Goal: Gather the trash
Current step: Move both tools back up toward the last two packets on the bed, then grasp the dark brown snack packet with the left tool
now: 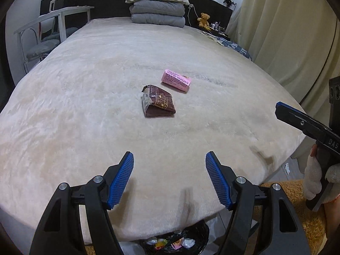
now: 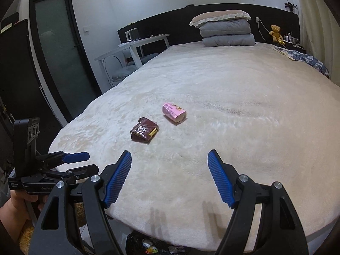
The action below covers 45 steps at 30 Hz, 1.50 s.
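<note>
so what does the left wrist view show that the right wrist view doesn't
Only the left wrist view shows the white-gloved hand holding the right gripper and the orange rug. Only the right wrist view shows the frosted door and the left gripper from the side. Both show the brown wrapper, the pink box, the bed and the trash bin below its edge.

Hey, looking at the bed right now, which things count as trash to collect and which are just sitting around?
For the job:
- brown wrapper packet, mid-bed
- pink box, just beyond it
- black-lined trash bin at the bed's foot
- left tongs and right tongs, both open and empty

Just lying about:
- pillow on folded grey quilts
- teddy bear
- white side table
</note>
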Each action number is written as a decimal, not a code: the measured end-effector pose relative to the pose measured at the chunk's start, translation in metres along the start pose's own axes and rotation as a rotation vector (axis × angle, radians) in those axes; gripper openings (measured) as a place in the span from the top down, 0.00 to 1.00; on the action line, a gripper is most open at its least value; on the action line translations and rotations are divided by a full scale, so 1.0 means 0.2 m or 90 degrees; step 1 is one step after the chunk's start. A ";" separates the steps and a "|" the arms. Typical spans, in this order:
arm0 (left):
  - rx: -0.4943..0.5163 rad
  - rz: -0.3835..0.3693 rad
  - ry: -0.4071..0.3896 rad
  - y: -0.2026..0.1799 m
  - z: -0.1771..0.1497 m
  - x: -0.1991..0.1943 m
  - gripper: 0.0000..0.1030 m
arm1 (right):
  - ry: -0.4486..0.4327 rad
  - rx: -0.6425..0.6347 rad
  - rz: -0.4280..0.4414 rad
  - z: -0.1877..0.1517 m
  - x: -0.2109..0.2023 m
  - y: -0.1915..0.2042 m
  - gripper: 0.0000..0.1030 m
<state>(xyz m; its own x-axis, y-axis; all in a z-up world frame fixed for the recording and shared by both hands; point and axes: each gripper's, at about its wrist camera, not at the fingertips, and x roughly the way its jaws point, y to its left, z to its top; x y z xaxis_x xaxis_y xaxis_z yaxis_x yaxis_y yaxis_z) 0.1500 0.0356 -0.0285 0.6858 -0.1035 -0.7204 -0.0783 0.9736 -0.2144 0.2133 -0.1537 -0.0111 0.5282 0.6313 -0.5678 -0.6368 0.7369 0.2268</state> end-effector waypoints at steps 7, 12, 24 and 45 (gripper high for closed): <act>-0.007 0.014 0.007 0.02 0.13 0.13 0.34 | 0.000 -0.014 -0.014 0.07 0.04 -0.07 0.28; 0.000 0.025 0.016 0.01 0.21 0.23 0.34 | -0.001 -0.021 -0.017 0.10 0.07 -0.10 0.28; 0.036 0.080 0.052 -0.03 0.36 0.49 0.34 | 0.026 -0.038 -0.033 0.13 0.18 -0.19 0.28; 0.009 0.067 0.065 0.07 0.43 0.54 0.46 | 0.064 -0.053 -0.044 0.13 0.32 -0.14 0.28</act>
<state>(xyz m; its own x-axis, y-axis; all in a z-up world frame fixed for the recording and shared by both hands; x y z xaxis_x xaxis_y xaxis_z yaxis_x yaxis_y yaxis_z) 0.2864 0.0548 -0.0525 0.5971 -0.0196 -0.8019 -0.1360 0.9828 -0.1253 0.2799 -0.1275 -0.0330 0.5163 0.5494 -0.6569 -0.6474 0.7526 0.1206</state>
